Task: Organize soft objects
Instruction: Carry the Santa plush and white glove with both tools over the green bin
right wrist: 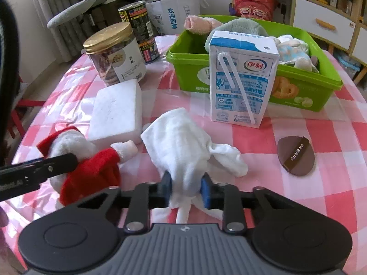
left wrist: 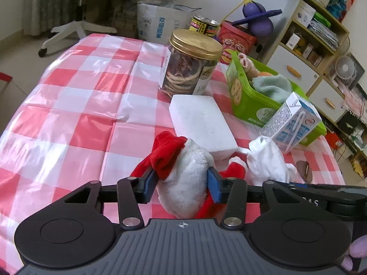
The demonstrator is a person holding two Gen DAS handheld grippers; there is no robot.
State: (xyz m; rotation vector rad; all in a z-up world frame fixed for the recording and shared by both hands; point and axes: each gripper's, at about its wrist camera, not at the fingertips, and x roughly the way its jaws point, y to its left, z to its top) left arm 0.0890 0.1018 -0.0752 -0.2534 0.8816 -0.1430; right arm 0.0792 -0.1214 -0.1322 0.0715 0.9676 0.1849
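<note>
Here, Santa plush (left wrist: 183, 178) squeezed between left gripper (left wrist: 182, 186) pads; white cloth (right wrist: 183, 151) pinched between right gripper (right wrist: 186, 189) pads.

Bright, soft daylight from about 10 o'clock. Pale glare streaks across the glossy checked tablecloth (left wrist: 75, 96) toward 9 o'clock. Faint, short shadows. Strong fisheye bending at the edges; shelves (left wrist: 321, 36) at 2 o'clock slightly blurred.

The left gripper (left wrist: 182, 183) tilts downward, its 2 blue pads pressed into something soft. The right gripper (right wrist: 186, 189) tilts downward too, clamped on cloth.
</note>
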